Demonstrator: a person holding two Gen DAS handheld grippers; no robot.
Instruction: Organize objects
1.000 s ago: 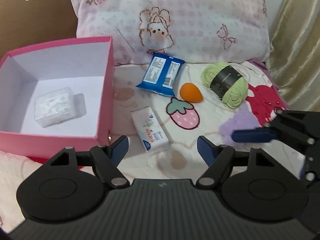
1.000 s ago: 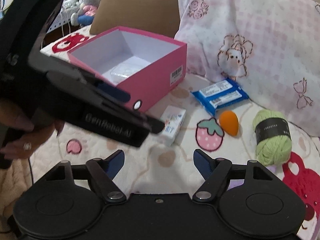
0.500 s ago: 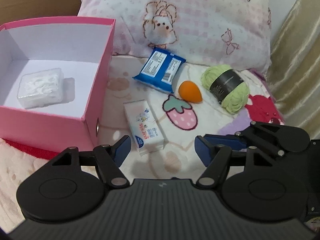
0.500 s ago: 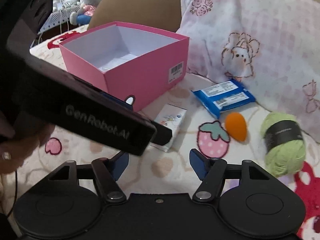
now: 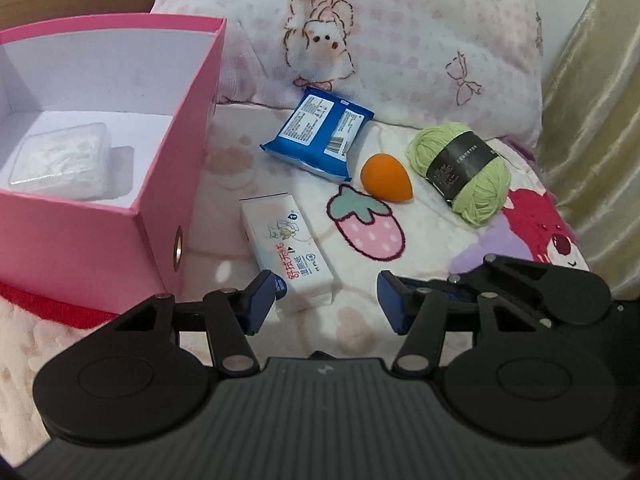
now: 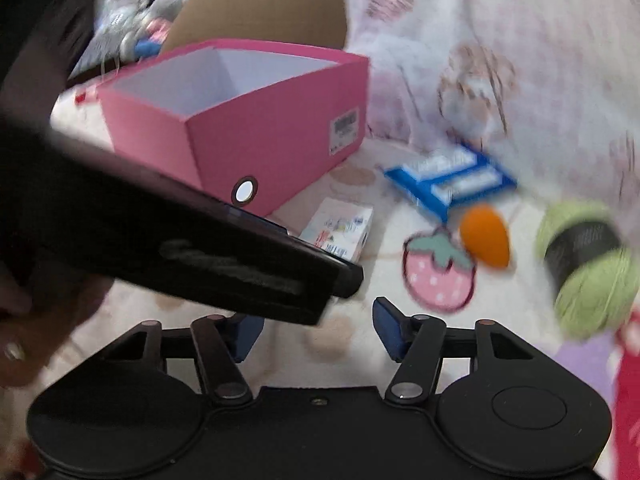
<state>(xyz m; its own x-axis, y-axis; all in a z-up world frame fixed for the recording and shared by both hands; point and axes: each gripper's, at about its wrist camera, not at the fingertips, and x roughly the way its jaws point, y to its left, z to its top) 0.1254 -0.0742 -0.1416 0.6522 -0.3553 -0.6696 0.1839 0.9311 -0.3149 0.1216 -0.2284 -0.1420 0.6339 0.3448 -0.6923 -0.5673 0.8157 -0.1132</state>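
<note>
Left gripper (image 5: 326,300): jaws spread wide, nothing held. The blue pad of its left finger (image 5: 262,294) is seen just at the near corner of the white rectangular wet-wipe pack (image 5: 286,252); contact cannot be judged.
Right gripper (image 6: 318,328): jaws spread wide, nothing between them. Its left finger is partly hidden behind the left gripper's black body, which crosses the right wrist view.
Hidden or unclear: the right wrist view is smeared by motion blur, so labels there cannot be read. A hand (image 6: 24,336) is cut off at the left edge of that view.
White pack: laid flat on the cartoon-print bedspread (image 5: 424,240), just beside the open pink cardboard box (image 5: 160,208).
Pink box: open at the top, white inside; a clear plastic-wrapped white bundle (image 5: 60,160) is seen on its floor. Its left part is cut off by the frame.
Blue foil packet with white labels (image 5: 318,134): placed behind the white pack, near the pillow.
Orange egg-shaped sponge (image 5: 386,178): placed between the blue packet and the yarn, apart from both.
Light green yarn ball with a black paper band (image 5: 460,172): farthest right of the loose things.
Pink checked pillow with a cartoon print (image 5: 360,32): propped upright behind everything.
</note>
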